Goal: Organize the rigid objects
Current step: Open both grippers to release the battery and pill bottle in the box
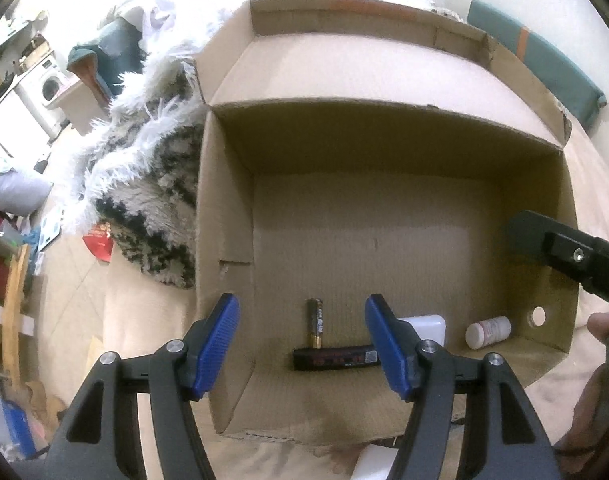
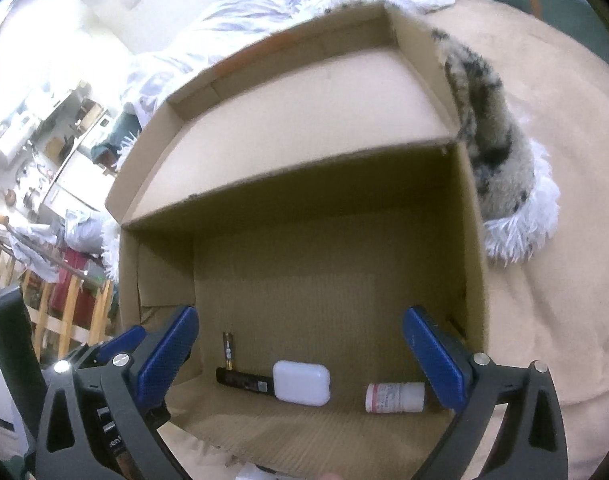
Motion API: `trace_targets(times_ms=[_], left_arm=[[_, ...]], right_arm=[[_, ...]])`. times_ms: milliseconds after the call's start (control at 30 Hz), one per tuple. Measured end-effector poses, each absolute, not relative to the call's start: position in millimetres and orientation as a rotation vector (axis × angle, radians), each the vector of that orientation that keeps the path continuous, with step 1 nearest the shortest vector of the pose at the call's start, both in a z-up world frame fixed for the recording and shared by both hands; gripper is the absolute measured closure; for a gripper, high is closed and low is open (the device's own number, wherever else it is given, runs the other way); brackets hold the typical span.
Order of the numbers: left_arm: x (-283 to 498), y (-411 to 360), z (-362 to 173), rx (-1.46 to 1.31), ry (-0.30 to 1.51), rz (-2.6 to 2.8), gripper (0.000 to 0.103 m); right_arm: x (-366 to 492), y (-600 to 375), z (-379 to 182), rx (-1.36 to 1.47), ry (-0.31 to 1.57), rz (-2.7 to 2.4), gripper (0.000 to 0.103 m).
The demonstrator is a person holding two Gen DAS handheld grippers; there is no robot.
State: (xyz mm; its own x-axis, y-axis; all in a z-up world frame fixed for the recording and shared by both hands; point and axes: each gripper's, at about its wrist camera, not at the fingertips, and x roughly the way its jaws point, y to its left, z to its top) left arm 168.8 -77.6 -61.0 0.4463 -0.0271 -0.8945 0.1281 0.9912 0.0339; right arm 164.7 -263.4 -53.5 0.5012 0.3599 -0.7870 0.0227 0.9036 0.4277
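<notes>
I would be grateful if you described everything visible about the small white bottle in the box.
The white bottle is a small cylinder, plastic by its look, with a white cap and a reddish printed label. It lies on its side on the cardboard box floor, near the right wall, apart from the other items, and nothing grips it.

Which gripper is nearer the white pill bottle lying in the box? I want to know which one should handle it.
Right. The right gripper hangs open over the box with one finger right beside the pill bottle. The left gripper is open above the battery, farther away.
</notes>
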Motion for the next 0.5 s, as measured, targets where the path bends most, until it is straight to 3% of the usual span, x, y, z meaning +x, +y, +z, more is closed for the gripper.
trace_targets(times_ms=[500], left_arm=[[146, -68, -36, 0.084, 1.066, -0.067, 0.04]], right_arm=[[140, -275, -28, 0.338, 0.92, 0.134, 0.0]])
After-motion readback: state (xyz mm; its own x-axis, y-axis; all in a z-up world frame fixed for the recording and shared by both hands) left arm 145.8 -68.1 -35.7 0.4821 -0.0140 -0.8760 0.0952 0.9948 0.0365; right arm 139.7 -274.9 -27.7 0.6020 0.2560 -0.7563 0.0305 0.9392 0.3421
